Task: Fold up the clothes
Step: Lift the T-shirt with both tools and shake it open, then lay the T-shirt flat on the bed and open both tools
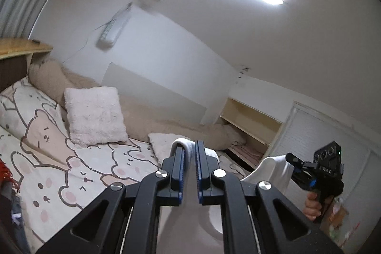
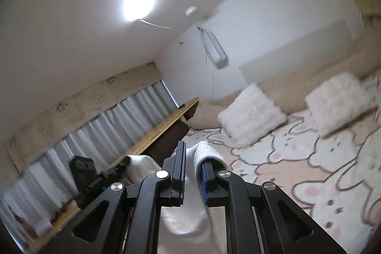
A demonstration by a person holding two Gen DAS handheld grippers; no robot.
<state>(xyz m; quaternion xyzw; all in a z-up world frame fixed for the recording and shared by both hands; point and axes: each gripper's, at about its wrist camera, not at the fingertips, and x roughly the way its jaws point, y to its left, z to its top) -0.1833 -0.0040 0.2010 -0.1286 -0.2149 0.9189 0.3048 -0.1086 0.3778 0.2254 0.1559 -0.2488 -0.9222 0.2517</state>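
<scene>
**White garment held up between both grippers above the bed**

Left wrist view: the left gripper (image 1: 189, 151) has its jaws pinched together on a ribbed edge of the white garment (image 1: 209, 154), which loops over the fingertips and falls away below between the gripper's arms. Off to the right, the right gripper (image 1: 291, 160) clamps another edge of the same cloth, with a hand (image 1: 313, 206) around its grip. Behind lie the bed (image 1: 71, 163) with its bear-print sheet, a fluffy white cushion (image 1: 95, 113), a beige blanket (image 1: 147, 116) bunched along the wall, and an open shelf (image 1: 252, 125). The gripper's black frame covers the lower middle, so the hanging part of the garment is mostly hidden. A red item at the left edge is cut off and cannot be identified.

Right wrist view: the right gripper (image 2: 193, 156) is closed on the garment's ribbed hem (image 2: 209, 154); cloth drapes down beneath it. At the left, the left gripper (image 2: 119, 164) is blurred, its jaws not discernible here. A wooden ledge (image 2: 164, 125), grey curtains (image 2: 95, 132) and two cushions, the nearer (image 2: 250, 111) and the farther (image 2: 340, 101), surround the bed. The right side is smeared.
</scene>
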